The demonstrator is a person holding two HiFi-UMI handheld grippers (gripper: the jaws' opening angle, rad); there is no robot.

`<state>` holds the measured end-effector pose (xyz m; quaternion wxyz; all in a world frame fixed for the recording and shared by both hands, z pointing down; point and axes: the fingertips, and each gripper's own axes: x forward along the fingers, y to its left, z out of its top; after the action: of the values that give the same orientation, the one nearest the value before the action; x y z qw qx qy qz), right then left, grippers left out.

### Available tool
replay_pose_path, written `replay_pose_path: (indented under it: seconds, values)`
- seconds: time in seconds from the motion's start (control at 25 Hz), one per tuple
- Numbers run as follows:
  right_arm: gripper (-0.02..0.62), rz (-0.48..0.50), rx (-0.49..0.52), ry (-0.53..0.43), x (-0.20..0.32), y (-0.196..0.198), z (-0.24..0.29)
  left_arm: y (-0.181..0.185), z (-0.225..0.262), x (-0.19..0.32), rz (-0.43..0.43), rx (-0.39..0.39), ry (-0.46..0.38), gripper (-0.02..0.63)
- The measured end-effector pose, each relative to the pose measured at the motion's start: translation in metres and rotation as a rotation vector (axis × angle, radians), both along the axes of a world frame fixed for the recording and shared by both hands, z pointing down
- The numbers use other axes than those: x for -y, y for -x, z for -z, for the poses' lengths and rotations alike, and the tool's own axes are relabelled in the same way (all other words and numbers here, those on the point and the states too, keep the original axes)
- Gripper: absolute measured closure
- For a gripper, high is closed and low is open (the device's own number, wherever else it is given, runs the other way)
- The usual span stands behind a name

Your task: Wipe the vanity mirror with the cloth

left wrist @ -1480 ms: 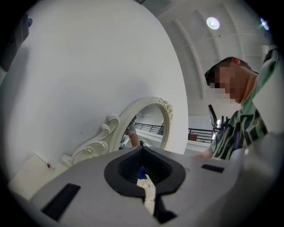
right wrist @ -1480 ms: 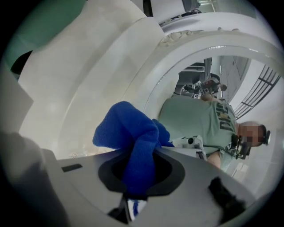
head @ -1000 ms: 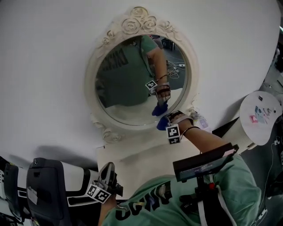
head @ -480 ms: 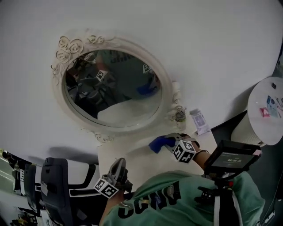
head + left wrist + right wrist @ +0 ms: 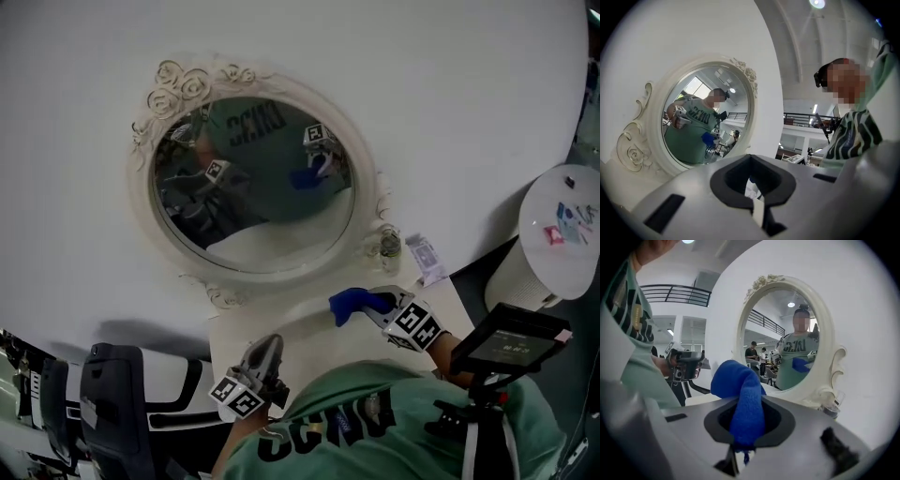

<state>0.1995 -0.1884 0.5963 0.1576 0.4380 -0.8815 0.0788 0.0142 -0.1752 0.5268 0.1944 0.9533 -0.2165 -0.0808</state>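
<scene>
The oval vanity mirror (image 5: pixel 253 183) in its ornate cream frame leans on the white wall; it also shows in the left gripper view (image 5: pixel 701 119) and the right gripper view (image 5: pixel 787 341). My right gripper (image 5: pixel 375 305) hovers over the white vanity top (image 5: pixel 281 328), below the mirror's lower right and apart from the glass. It is shut on a blue cloth (image 5: pixel 352 302), which bulges out of the jaws (image 5: pixel 743 397). My left gripper (image 5: pixel 265 352) is low at the table's near edge with its jaws together and nothing held. The glass reflects both grippers and the cloth.
A small glass jar (image 5: pixel 387 247) and a printed packet (image 5: pixel 427 258) lie by the mirror's lower right foot. To the right stands a round white side table (image 5: pixel 553 225). A black chair (image 5: pixel 112 412) sits at lower left, and a screen on a mount (image 5: pixel 520 339) at lower right.
My right gripper with the blue cloth has come away from the mirror's lower edge and back over the vanity top. The head view has swung, so the mirror sits further left.
</scene>
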Motion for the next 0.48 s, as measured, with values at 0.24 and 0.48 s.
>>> replay_pose_path:
  seconds: [0.24, 0.48]
  values:
    - [0.546, 0.049, -0.093, 0.034, -0.013, 0.057, -0.012, 0.026, -0.013, 0.004, -0.028, -0.033, 0.011, 0.606]
    - [0.546, 0.064, -0.139, 0.059, -0.009, 0.069, -0.017, 0.047, -0.015, 0.005, -0.004, -0.065, 0.017, 0.606]
